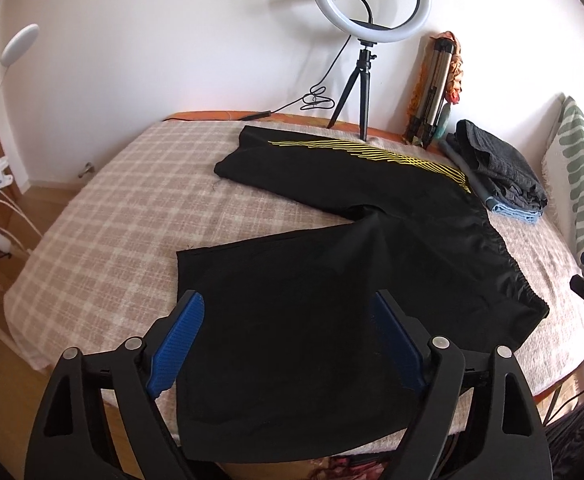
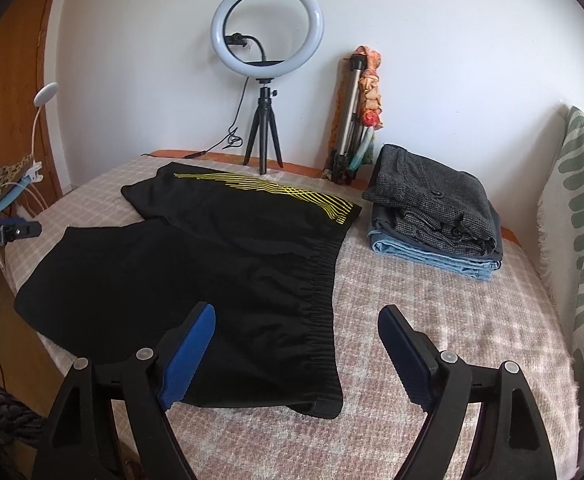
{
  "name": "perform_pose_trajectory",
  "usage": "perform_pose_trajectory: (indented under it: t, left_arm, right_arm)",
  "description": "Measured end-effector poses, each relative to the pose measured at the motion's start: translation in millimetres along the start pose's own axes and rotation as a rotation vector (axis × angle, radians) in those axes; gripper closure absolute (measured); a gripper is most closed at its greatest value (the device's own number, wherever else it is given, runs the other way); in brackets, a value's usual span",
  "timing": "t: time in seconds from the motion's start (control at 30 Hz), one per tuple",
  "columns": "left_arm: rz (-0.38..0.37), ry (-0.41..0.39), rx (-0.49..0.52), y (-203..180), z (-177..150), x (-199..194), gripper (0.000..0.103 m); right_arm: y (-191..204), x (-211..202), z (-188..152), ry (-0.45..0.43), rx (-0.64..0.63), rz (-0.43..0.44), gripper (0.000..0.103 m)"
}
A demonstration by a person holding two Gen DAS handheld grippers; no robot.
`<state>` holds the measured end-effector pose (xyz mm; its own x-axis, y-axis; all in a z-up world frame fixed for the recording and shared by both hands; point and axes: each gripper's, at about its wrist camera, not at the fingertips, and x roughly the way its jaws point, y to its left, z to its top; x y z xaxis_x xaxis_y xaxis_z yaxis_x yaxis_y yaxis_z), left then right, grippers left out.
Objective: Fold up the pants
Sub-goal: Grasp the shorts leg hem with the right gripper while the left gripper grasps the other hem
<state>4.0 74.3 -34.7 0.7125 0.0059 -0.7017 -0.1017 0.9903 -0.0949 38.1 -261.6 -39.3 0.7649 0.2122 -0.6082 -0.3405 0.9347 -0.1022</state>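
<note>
Black pants [image 1: 332, 264] lie spread flat across the bed [image 1: 104, 184], waistband toward its right edge, one leg end draping off the near edge. Left gripper [image 1: 288, 320] tilts down over that leg end, jaws apart, fabric between them but unpinched; right gripper [image 2: 296, 332] angles down over the waistband's near corner, jaws apart, holding nothing.

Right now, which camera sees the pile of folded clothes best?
The right wrist view: the pile of folded clothes sits whole and large there, grey layers on top of blue, beside the black pants. In the left wrist view the pile is smaller and squeezed toward the edge.
</note>
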Motion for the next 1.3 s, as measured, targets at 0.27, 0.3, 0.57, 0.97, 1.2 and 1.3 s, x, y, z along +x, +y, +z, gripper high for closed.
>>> perform_pose_trajectory:
  t: [0.27, 0.3, 0.57, 0.97, 1.2, 1.3]
  left_arm:
    - [-0.064, 0.108, 0.089, -1, -20, 9, 0.042]
    - [-0.074, 0.126, 0.1, -3, -23, 11, 0.044]
    - [-0.14, 0.217, 0.15, -16, -39, 19, 0.048]
    - [-0.214, 0.258, 0.266, -41, -53, 20, 0.043]
    - [-0.187, 0.273, 0.396, -65, -68, 20, 0.039]
    - [-0.175, 0.282, 0.399, -65, -72, 23, 0.039]
  right_arm:
    - [31, 24, -33, 0.182, -0.308, 0.221, 0.043]
    - [36, 28, -39, 0.205, -0.339, 0.23, 0.046]
    - [67, 53, -61, 0.24, -0.633, 0.11, 0.046]
    - [68, 77, -50, 0.277, -0.671, 0.008, 0.099]
    - [53, 71, -13, 0.216, -0.524, 0.003, 0.103]
    - [53, 72, -3, 0.2, -0.506, 0.0, 0.103]
